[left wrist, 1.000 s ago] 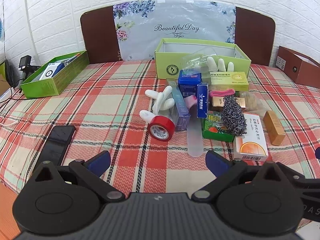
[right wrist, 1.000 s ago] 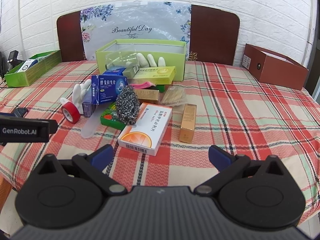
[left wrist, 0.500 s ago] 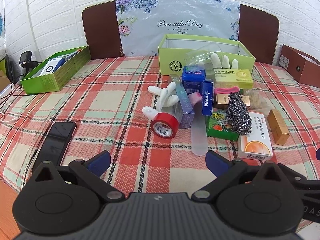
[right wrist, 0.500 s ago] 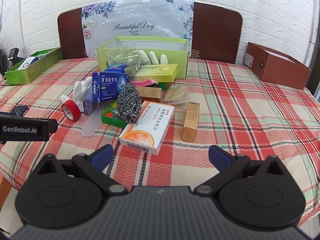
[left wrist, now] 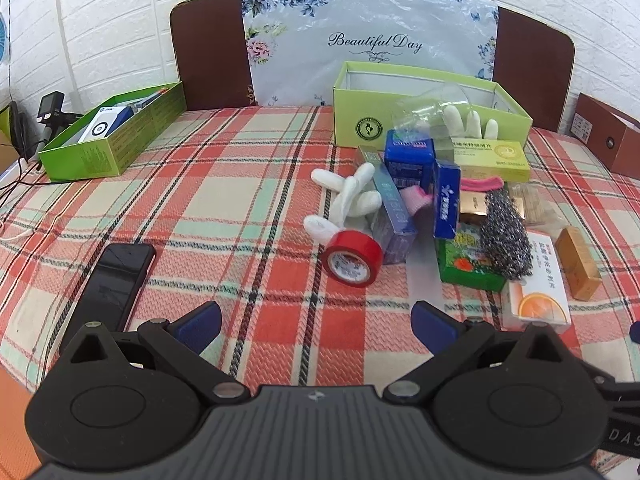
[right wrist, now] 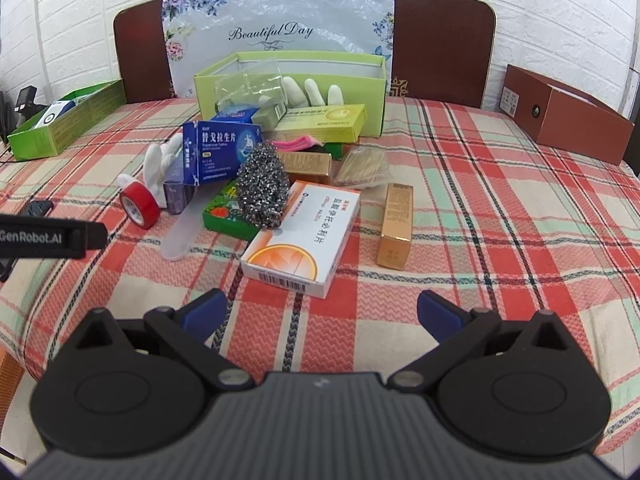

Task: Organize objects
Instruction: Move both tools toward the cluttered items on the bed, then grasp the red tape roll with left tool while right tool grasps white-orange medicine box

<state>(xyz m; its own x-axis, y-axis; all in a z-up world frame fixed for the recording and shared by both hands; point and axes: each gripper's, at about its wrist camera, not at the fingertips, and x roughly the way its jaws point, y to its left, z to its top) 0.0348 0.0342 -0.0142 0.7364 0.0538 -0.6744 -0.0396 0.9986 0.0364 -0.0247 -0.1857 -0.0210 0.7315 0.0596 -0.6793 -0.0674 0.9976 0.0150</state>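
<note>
A pile of objects lies mid-table on the plaid cloth: a red tape roll (left wrist: 352, 258) (right wrist: 139, 204), white gloves (left wrist: 348, 196), blue medicine boxes (left wrist: 410, 158) (right wrist: 222, 150), a steel scourer (left wrist: 506, 240) (right wrist: 262, 190), a white-and-orange box (right wrist: 304, 238), a gold box (right wrist: 395, 226) and a yellow-green box (right wrist: 324, 120). My left gripper (left wrist: 316, 322) is open and empty, short of the tape roll. My right gripper (right wrist: 320, 312) is open and empty, just short of the white-and-orange box.
A light green box (left wrist: 424, 96) stands open behind the pile. A long green box (left wrist: 112, 136) holding packets sits far left, a brown box (right wrist: 568, 116) far right. A black phone (left wrist: 110, 284) lies near the left front edge. The left gripper's body (right wrist: 44, 236) shows at the right view's left.
Both grippers have moved a little forward toward the pile; the objects look slightly nearer. Nothing on the table has moved. Both stay open.
</note>
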